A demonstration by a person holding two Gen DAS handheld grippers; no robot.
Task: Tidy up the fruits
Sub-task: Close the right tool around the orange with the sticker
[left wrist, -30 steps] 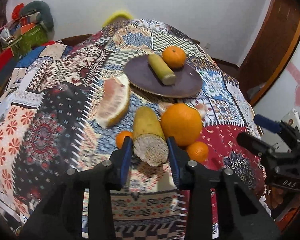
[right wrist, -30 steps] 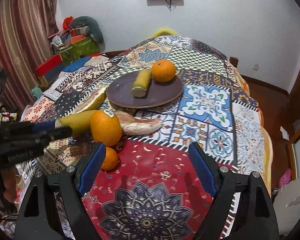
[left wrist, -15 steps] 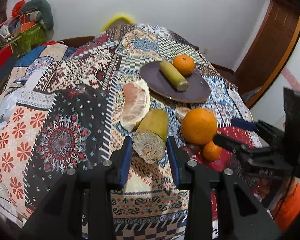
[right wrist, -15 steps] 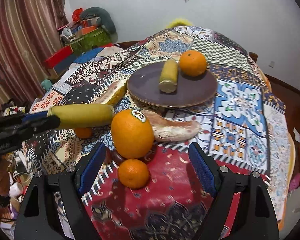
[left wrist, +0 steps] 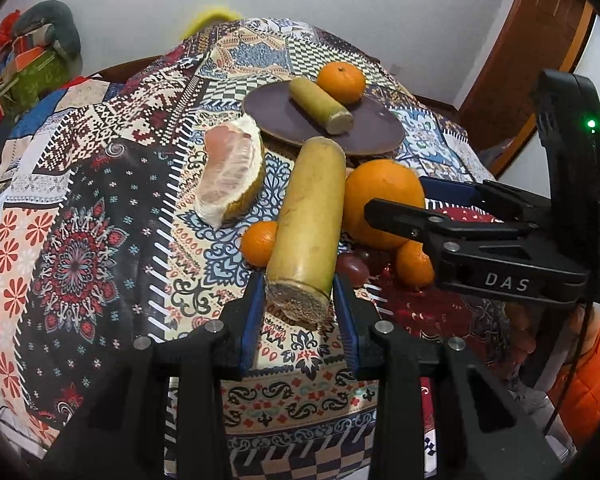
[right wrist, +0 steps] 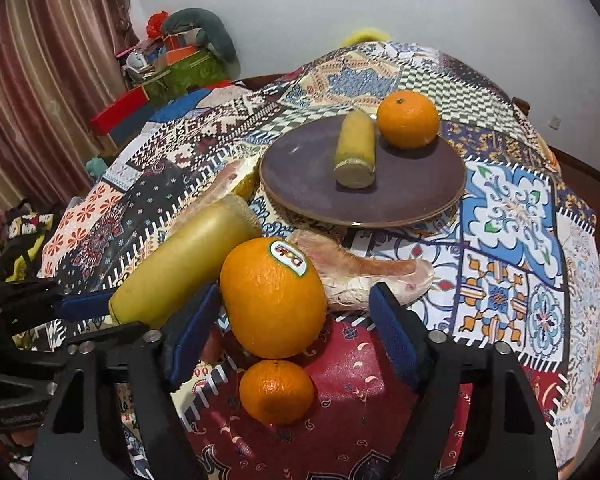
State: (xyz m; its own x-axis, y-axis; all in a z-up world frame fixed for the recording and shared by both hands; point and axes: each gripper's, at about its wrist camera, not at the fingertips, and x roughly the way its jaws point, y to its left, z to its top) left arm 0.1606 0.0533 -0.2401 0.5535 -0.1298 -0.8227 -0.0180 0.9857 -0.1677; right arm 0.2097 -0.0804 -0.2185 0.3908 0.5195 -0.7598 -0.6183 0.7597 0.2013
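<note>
A yellow-green stalk (left wrist: 306,220) is clamped at its cut end by the left gripper (left wrist: 298,312), presumably for carrying to the plate (right wrist: 300,184). The large orange (right wrist: 274,298) is straddled by the right gripper (right wrist: 296,320), whose jaws have just been closing, not yet pressing.

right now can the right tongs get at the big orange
Probably yes: the right tongs already straddle the big orange, pads not yet pressing. The yellow stalk in the left tongs crowds one side.

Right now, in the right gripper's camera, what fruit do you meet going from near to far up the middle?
Small orange → big orange with a sticker → sugarcane piece on the plate → orange at the plate's far edge.
</note>
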